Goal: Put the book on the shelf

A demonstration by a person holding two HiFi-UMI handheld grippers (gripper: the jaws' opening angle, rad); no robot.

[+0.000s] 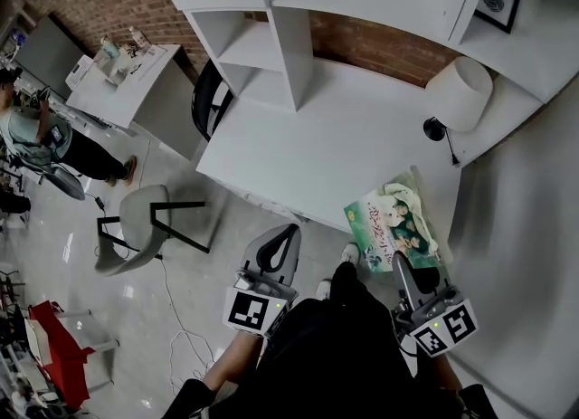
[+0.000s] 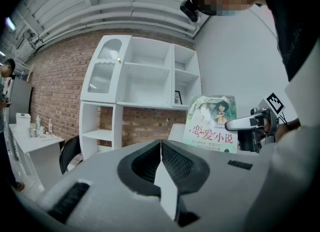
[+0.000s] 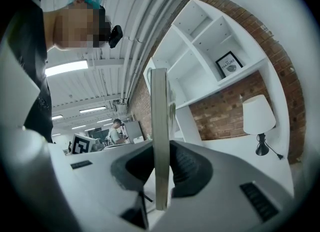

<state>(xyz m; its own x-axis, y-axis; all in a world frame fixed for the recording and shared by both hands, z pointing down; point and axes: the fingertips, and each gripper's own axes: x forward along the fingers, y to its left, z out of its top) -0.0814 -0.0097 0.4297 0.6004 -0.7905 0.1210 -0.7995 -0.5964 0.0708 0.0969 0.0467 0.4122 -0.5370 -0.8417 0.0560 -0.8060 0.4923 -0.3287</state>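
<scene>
Two grippers show in the head view, but only the right gripper [image 1: 399,261] carries anything: the book [image 1: 393,223], raised over the near right corner of the white desk [image 1: 335,146], well short of the shelf [image 1: 271,10]. From above, its green illustrated cover faces up. The right gripper view shows the book edge-on and upright, pinched between both pads. Only the left gripper view shows the cover face-on with its red lettering, the right tool clamped at its lower right. The left gripper [image 1: 280,247] hangs low beside the person's lap, jaws pressed together with nothing between them. A lamp [image 1: 460,93] stands at the desk's far right.
</scene>
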